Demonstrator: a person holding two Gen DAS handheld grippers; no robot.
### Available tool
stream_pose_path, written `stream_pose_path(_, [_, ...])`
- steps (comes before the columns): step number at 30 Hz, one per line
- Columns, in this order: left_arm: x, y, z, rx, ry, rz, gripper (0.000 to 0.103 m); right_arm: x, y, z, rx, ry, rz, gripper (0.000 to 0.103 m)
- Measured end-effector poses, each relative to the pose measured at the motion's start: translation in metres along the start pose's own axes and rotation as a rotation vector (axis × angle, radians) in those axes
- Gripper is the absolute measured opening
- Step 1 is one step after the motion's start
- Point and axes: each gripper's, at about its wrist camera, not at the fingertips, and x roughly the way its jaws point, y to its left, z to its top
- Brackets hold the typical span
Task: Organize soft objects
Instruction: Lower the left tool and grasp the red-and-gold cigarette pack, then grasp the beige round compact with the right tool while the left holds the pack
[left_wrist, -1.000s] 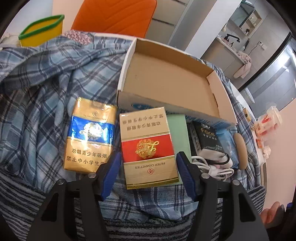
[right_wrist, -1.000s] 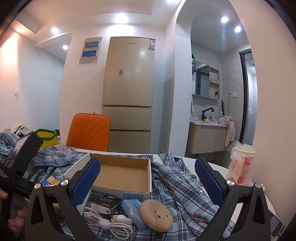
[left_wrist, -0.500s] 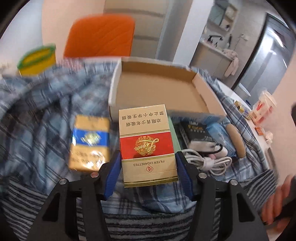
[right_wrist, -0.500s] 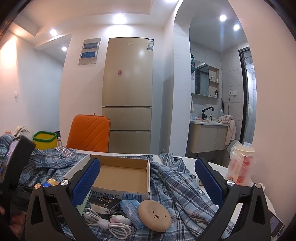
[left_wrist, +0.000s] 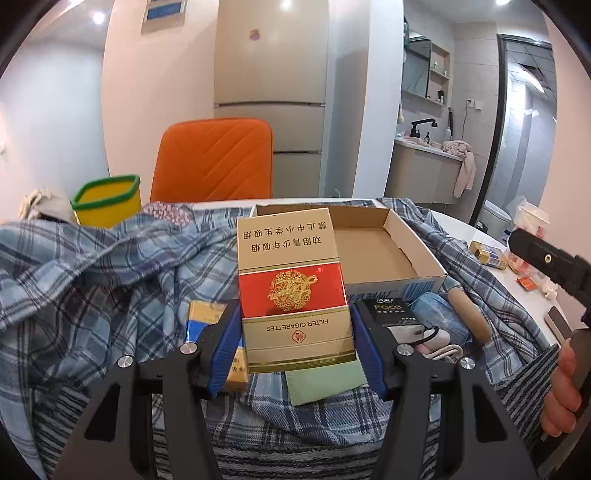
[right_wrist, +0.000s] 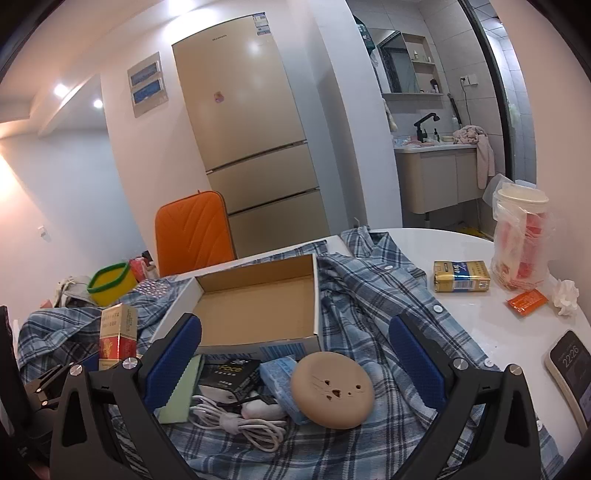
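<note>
My left gripper (left_wrist: 295, 347) is shut on a red and gold cigarette pack (left_wrist: 293, 291) and holds it lifted above the plaid shirt (left_wrist: 110, 280), in front of the open cardboard box (left_wrist: 402, 243). The pack also shows at the left of the right wrist view (right_wrist: 116, 332). A blue and gold pack (left_wrist: 207, 321) lies on the shirt under the left finger. My right gripper (right_wrist: 295, 358) is open and empty above a tan round pad (right_wrist: 332, 389), a white cable (right_wrist: 240, 421) and a black packet (right_wrist: 231, 373). The box (right_wrist: 258, 302) is empty.
A green card (left_wrist: 325, 380), a blue tissue pack (right_wrist: 279, 376), a gold pack (right_wrist: 461, 280), a bagged cup (right_wrist: 521, 236), an orange sachet (right_wrist: 526, 301) and a phone (right_wrist: 569, 365) lie on the white table (right_wrist: 491, 328). A yellow tub (left_wrist: 107, 201) and an orange chair (left_wrist: 214, 158) stand behind.
My left gripper closed on the red and gold pack and lifted it off the shirt toward the box. My right gripper tilted and moved a little right.
</note>
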Motion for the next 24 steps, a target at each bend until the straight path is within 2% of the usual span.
stream_pose_path(4, [-0.004,-0.005,-0.005,-0.01,-0.008,-0.005,0.057,0.01,-0.007,0.006,0.018,0.086,0.034,0.096])
stream_pose_path(8, [-0.011,-0.008,-0.007,0.008,-0.038,-0.01,0.057,0.028,-0.023,0.002,0.058,0.187,-0.018,0.095])
stream_pose_path(12, [-0.012,-0.015,-0.007,0.042,-0.04,-0.019,0.057,0.054,-0.04,-0.008,0.141,0.331,0.049,0.095])
stream_pose_path(19, [-0.011,-0.017,-0.008,0.057,-0.035,-0.021,0.057,0.083,-0.053,-0.023,0.236,0.457,0.095,0.095])
stream_pose_path(24, [-0.012,-0.017,-0.008,0.062,-0.031,-0.025,0.057,0.092,-0.055,-0.03,0.267,0.505,0.114,0.095])
